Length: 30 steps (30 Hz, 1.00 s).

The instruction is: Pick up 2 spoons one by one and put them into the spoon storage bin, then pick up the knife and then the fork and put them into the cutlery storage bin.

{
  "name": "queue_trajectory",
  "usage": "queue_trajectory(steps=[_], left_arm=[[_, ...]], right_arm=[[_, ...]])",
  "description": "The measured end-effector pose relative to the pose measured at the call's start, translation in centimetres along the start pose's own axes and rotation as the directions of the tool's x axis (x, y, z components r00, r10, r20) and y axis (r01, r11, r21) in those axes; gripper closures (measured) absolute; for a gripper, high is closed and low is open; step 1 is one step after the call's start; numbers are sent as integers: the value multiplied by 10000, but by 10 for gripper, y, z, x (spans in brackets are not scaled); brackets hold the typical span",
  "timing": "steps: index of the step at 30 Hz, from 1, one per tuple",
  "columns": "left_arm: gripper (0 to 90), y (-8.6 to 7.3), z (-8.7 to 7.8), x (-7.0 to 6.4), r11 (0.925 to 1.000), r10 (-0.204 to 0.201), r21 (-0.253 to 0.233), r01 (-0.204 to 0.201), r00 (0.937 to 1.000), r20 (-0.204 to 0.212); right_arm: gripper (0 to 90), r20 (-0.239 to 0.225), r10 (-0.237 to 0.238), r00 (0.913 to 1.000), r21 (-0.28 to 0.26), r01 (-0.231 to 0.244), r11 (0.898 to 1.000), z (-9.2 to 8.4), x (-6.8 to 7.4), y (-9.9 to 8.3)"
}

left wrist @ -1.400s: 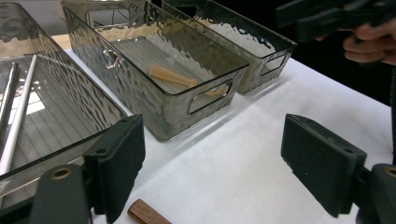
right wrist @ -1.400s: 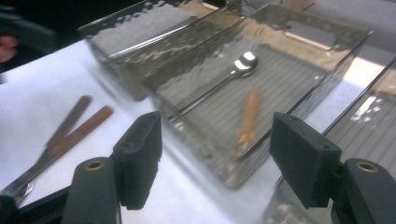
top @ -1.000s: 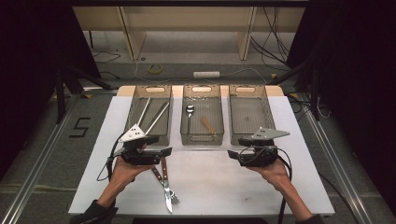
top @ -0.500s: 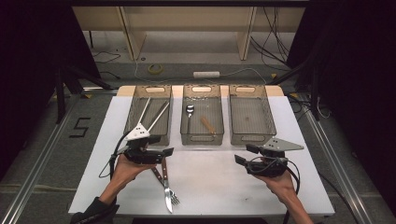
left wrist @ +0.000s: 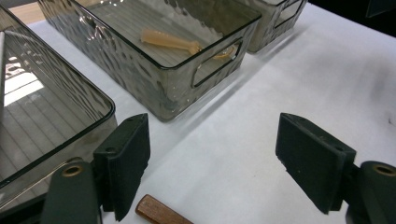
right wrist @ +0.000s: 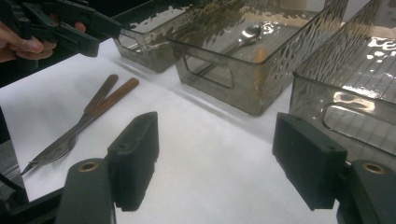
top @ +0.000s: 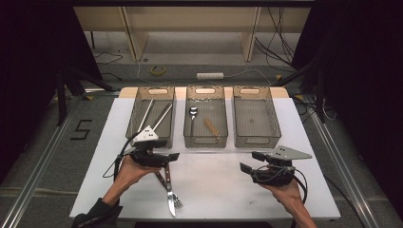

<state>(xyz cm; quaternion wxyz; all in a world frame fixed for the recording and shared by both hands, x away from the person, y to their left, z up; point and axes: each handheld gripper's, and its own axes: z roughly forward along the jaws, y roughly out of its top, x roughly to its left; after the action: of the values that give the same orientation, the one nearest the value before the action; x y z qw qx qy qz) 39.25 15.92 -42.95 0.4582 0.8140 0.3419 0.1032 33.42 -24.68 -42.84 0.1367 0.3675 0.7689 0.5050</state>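
White board covers the table, with dark floor and cables beyond it. Nearest the person, a fork and a knife with wooden handles lie crossed on the board, just below the left gripper, whose jaws stand spread with nothing between them; in the left gripper view one handle end sits just short of them. The right gripper hovers well apart to the right, jaws likewise spread and empty. Farther back stand three clear bins in a row: the left bin holds what look like chopsticks, the middle bin a spoon and a short wooden piece, and the right bin looks bare. Sorting seems partly done: the fork and knife are left to be picked up and binned.
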Motion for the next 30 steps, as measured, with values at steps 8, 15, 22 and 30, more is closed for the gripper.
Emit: queue_trajectory(steps=[8,15,22,30], left_arm=[[266,2,6,0,9993,153,338,-155,9999,56],[278,2,12,1,9965,224,803,-238,9996,172],[331,0,23,2,9864,279,1612,-327,9991,319],[490,-3,37,-1,9537,892,2862,-922,9957,235]], right_arm=[[321,-23,37,10000,22,-37,10000,-5,2,-4],[321,-37,47,10000,8,-47,10000,-8,4,-6],[321,-79,35,10000,31,-34,10000,-9,5,-6],[322,-174,-9,9998,62,10,10000,-9,5,-6]])
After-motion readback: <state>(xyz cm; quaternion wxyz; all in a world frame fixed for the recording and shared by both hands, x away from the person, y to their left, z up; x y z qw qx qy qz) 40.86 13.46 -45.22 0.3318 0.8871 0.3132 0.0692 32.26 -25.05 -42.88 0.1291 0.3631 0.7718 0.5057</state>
